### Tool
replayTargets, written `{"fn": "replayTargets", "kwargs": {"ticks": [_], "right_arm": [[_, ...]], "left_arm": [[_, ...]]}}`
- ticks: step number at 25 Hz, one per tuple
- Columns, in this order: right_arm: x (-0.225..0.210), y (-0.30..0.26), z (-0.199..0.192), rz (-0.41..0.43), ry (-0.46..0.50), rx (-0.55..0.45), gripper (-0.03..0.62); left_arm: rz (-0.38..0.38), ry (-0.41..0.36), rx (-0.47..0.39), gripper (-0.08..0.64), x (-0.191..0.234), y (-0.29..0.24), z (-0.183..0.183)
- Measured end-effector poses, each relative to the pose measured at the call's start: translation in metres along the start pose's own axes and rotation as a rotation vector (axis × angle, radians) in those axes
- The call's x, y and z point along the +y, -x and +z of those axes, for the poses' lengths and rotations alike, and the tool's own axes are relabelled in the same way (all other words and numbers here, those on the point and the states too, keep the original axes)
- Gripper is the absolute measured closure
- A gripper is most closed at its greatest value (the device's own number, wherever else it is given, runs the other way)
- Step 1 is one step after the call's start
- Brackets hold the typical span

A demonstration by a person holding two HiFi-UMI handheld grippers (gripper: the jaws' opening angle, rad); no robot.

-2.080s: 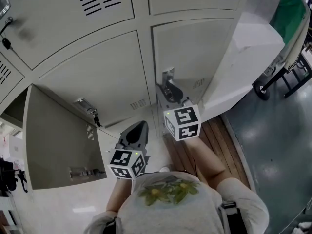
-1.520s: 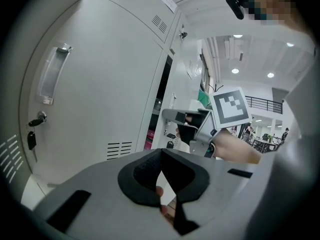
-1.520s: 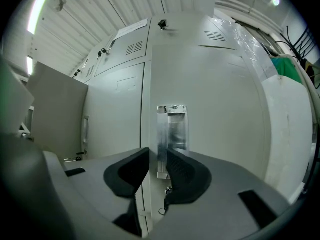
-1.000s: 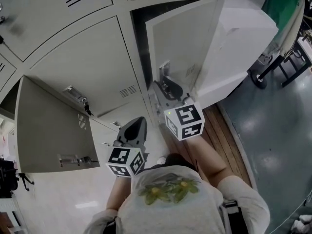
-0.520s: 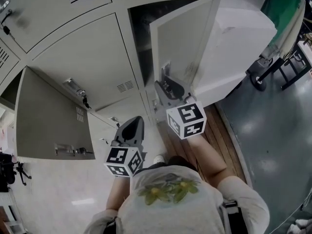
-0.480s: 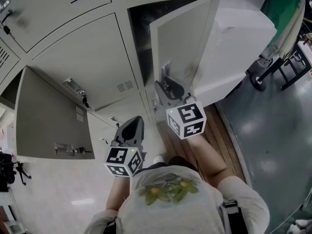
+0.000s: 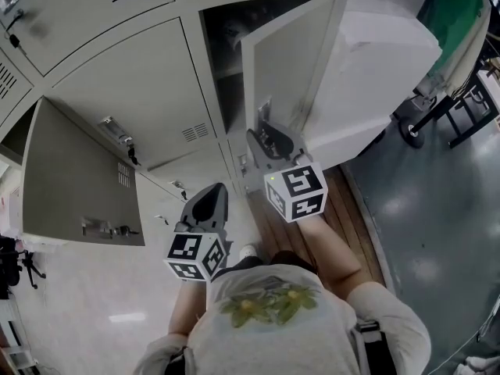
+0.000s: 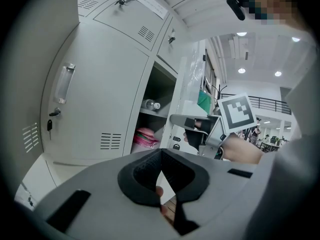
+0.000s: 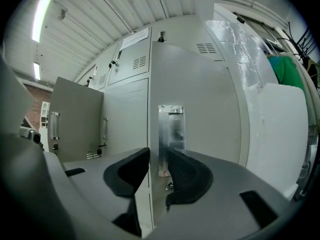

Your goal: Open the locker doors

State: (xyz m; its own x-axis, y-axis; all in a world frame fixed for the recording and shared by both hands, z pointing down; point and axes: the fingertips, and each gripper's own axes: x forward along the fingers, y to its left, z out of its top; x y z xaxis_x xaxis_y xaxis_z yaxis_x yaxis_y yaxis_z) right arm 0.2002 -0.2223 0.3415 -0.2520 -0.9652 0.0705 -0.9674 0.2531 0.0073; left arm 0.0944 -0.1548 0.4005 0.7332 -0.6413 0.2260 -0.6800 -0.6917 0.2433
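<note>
The right gripper is on the right door, centre of the head view. Its jaws straddle the door's free edge, one pad behind the panel and one on its face, just below the metal handle plate, and they are clamped on that edge. The door stands ajar, swung out from its frame. A dark opening shows at upper centre, just left of the panel. The left gripper view looks right into it: a bottle lies on a shelf, with something pink below.

The left gripper sits lower and left of centre in the head view. It points at the lockers but is clear of them, touching nothing. Its jaw tips meet, with nothing between them.

The middle door, upper left of centre, is shut. Its handle sits near the lower edge, and a key hangs from the lock beneath. The left door, at the left edge of the head view, stands wide open and well out from its frame.

At the right, a white block stands against the lockers, just beside the ajar door.
</note>
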Motion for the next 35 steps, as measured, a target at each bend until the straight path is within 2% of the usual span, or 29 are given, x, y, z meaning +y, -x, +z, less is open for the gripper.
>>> {"fn": "replayTargets", "kwargs": {"ticks": [11, 35], "right_arm": [[-0.005, 0.018, -0.001, 0.035, 0.002, 0.039, 0.465], [-0.021, 0.06, -0.004, 0.019, 0.023, 0.011, 0.46]], "left_arm": [[0.018, -0.001, -0.009, 0.531, -0.029, 0.006, 0.013], [0.02, -0.019, -0.005, 0.531, -0.071, 0.001, 0.012]]}}
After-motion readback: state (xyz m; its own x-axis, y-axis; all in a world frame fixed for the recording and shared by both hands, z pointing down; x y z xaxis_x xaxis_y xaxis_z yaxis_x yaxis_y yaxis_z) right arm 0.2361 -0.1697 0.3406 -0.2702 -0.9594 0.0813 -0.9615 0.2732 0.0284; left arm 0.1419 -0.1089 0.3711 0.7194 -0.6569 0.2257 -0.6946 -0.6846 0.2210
